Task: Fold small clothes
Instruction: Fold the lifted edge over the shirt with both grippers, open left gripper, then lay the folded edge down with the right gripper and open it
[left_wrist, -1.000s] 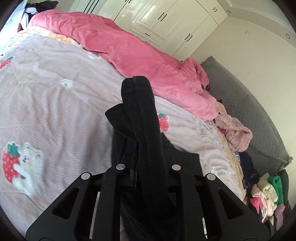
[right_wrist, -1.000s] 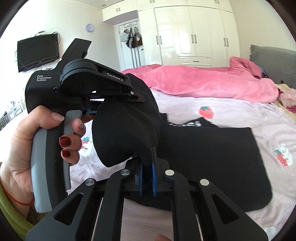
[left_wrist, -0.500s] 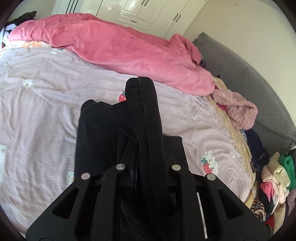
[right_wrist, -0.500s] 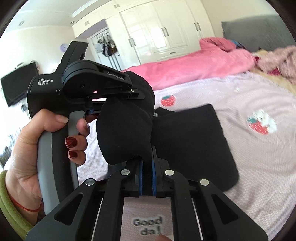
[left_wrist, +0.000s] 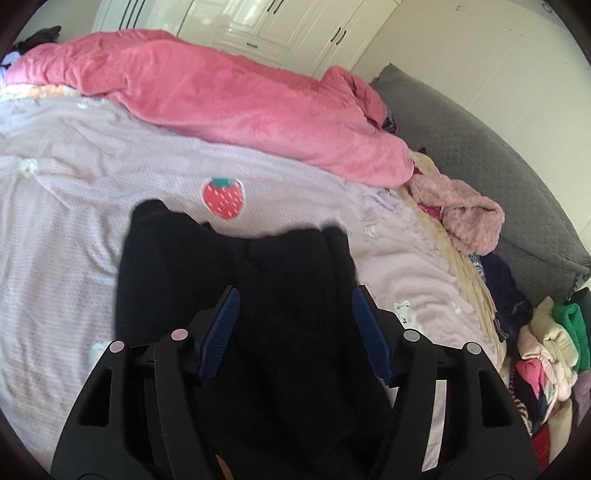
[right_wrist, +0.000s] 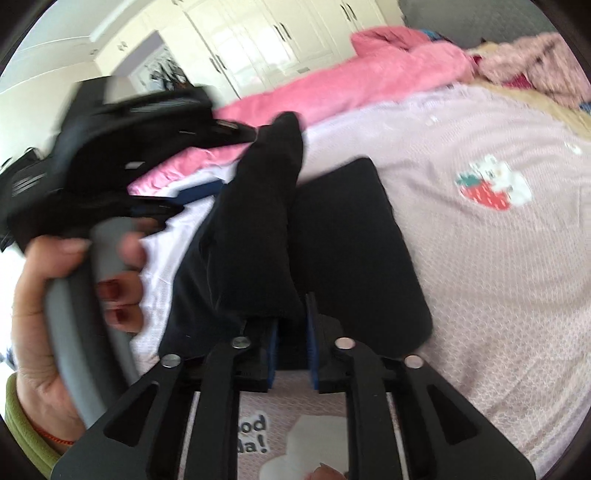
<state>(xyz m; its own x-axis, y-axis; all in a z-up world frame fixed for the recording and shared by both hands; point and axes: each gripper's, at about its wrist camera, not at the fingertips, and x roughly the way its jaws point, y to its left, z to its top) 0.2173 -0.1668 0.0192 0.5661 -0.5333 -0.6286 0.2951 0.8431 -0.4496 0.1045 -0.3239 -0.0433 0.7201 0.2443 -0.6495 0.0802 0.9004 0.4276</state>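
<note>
**One black garment, two grippers letting go over the bed**

One black garment (left_wrist: 236, 280) is lying on the bed (left_wrist: 66, 229), directly ahead of and under both grippers, partly folded, with one layer already flat on the lilac strawberry-print cover. In the right wrist view its long axis is running away from the camera, from the gripper tips toward the pink quilt (right_wrist: 369, 70).

Left gripper (left_wrist: 295, 317): its jaws have just been opening and are now standing well apart, the blue pads clear of the cloth, which is sagging between them and looks released.

Right gripper (right_wrist: 291, 332): its jaws have just been opening too, but only slightly; a thick fold of the garment is sitting in the narrow gap, and I cannot tell whether the pads are pressing on it. That fold is rising from the tips toward the left gripper.

Both grippers are equally close to the garment; the right one seems to be the last contact.

Counted: one black garment, two grippers, one pink quilt, one heap of other clothes (left_wrist: 546, 354) at the bed's edge.
</note>
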